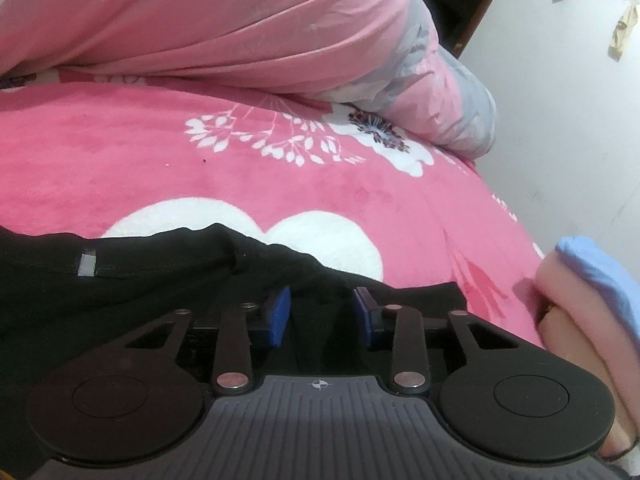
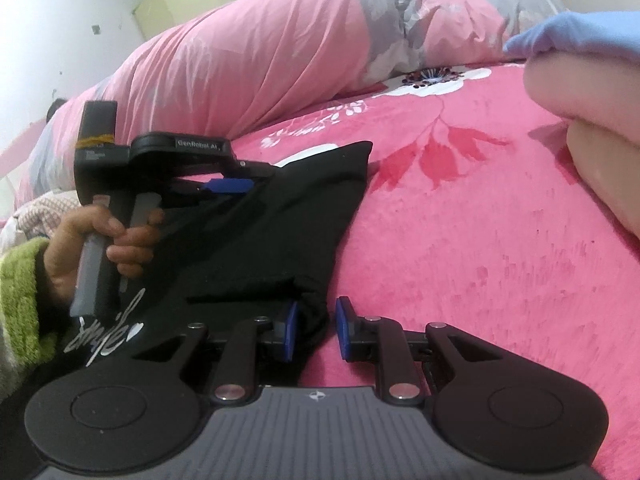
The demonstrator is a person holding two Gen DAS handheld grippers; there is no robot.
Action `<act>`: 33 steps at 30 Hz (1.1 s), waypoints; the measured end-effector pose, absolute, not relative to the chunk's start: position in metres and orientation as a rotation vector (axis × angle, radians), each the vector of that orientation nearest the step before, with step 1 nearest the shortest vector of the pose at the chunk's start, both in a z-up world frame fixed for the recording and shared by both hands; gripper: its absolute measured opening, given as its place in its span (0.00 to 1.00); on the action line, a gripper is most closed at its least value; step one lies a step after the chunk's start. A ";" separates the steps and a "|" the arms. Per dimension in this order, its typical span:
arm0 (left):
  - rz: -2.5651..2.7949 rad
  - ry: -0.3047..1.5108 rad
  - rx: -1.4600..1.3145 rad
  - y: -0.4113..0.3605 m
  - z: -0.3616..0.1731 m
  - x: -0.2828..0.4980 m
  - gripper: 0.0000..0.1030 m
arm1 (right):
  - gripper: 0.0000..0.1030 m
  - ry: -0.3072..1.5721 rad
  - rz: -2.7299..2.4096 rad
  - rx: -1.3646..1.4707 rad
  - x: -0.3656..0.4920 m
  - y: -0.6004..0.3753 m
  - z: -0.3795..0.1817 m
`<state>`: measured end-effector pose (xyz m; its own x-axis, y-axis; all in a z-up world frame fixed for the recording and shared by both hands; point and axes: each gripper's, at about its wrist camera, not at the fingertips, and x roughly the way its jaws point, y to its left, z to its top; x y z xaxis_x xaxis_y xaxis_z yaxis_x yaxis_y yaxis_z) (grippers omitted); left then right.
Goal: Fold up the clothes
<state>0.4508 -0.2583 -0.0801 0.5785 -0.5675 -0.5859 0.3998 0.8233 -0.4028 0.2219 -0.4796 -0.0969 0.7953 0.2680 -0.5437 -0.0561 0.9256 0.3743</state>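
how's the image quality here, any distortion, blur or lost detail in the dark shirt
Left wrist view: fisheye bends the pink floral blanket into a dome; the black garment is nearly featureless shadow, its folds lost. Right wrist view: same curving, dark vignette in the corners; the garment's white script print stays readable; the folded pink-and-blue clothes look soft and pale.

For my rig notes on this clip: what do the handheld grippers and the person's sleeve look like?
Both grippers, left gripper and right gripper, are black with blue pads, silver pivot pins and a ribbed grey base. The left one carries white "GenRobot AI" lettering. The sleeve is fuzzy lime green.
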 end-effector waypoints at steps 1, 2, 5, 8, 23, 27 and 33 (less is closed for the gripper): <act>-0.570 0.767 -0.233 -0.258 -0.081 0.451 0.30 | 0.21 0.630 0.179 0.357 0.222 -0.480 -0.097; -0.569 0.767 -0.236 -0.258 -0.081 0.451 0.30 | 0.21 0.629 0.180 0.361 0.222 -0.481 -0.097; -0.568 0.770 -0.236 -0.259 -0.080 0.451 0.30 | 0.21 0.629 0.181 0.367 0.221 -0.481 -0.097; -0.563 0.773 -0.233 -0.260 -0.078 0.452 0.33 | 0.21 0.628 0.182 0.373 0.221 -0.482 -0.098; -0.526 0.667 -0.094 -0.272 -0.080 0.431 0.06 | 0.20 0.626 0.185 0.405 0.219 -0.484 -0.099; -0.519 0.592 -0.057 -0.272 -0.075 0.417 0.02 | 0.20 0.626 0.189 0.418 0.220 -0.486 -0.100; -0.477 0.566 -0.150 -0.253 -0.057 0.411 0.01 | 0.20 0.625 0.188 0.424 0.220 -0.486 -0.100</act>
